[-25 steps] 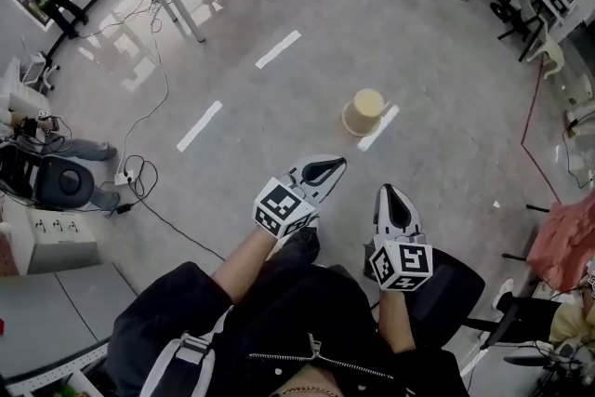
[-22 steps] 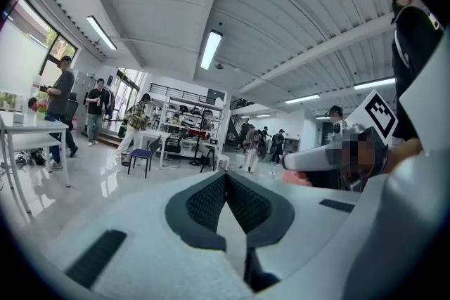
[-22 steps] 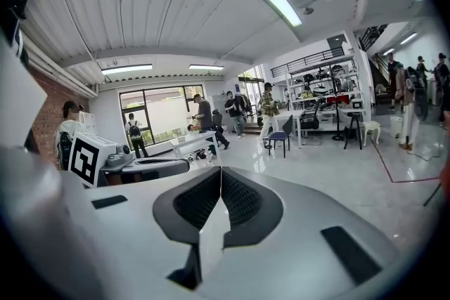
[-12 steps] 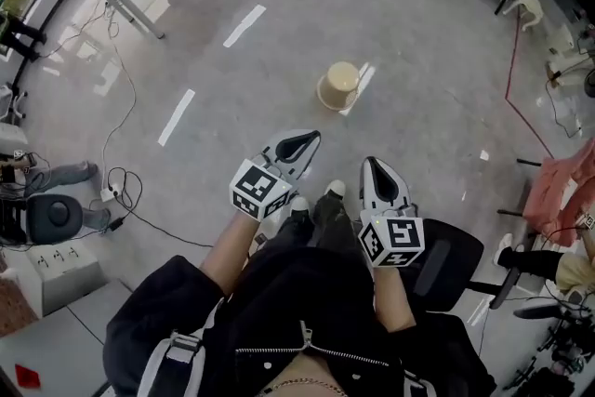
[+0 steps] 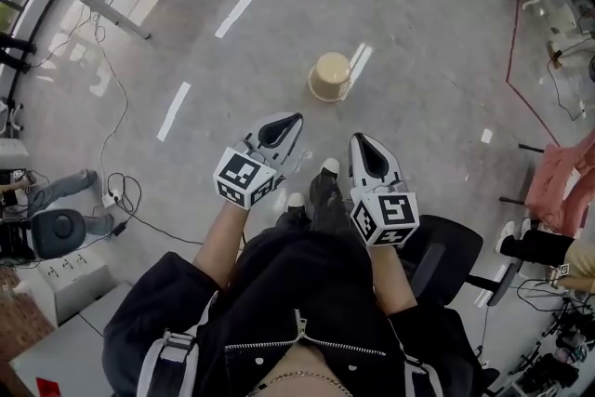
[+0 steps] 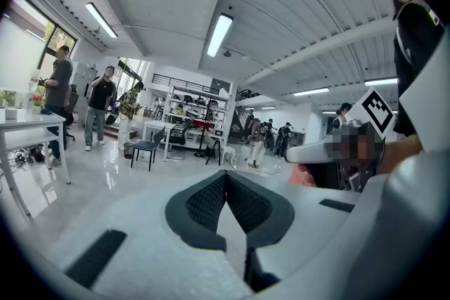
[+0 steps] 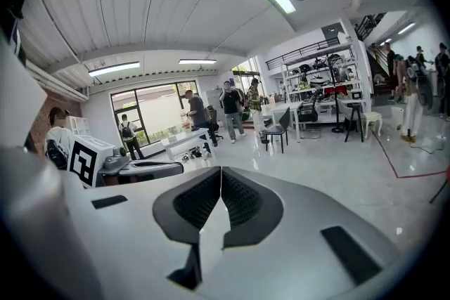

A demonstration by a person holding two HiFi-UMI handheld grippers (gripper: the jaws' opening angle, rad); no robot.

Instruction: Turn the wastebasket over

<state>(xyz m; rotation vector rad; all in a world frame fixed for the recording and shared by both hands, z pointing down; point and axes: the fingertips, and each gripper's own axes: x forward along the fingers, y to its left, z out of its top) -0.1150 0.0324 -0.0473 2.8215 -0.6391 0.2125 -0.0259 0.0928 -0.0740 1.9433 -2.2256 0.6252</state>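
The beige wastebasket (image 5: 330,76) stands on the grey floor (image 5: 418,60), ahead of both tongs and well apart from them. Which end faces up is hard to tell. The left tongs (image 5: 292,121) and right tongs (image 5: 358,142) are closed on nothing, and neither gripper view catches the wastebasket.

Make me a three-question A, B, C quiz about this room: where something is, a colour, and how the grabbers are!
1. Where is the beige round plastic wastebasket? A on a table; B on the grey floor; C in a gripper.
2. What colour is the person's jacket? A black; B yellow; C green.
3. How are the left gripper and right gripper? A wide open; B shut, empty; C shut on the wastebasket.
Answers: B, it stands on the floor ahead of both grippers; A, it looks black; B, each gripper view shows jaws together, nothing between.
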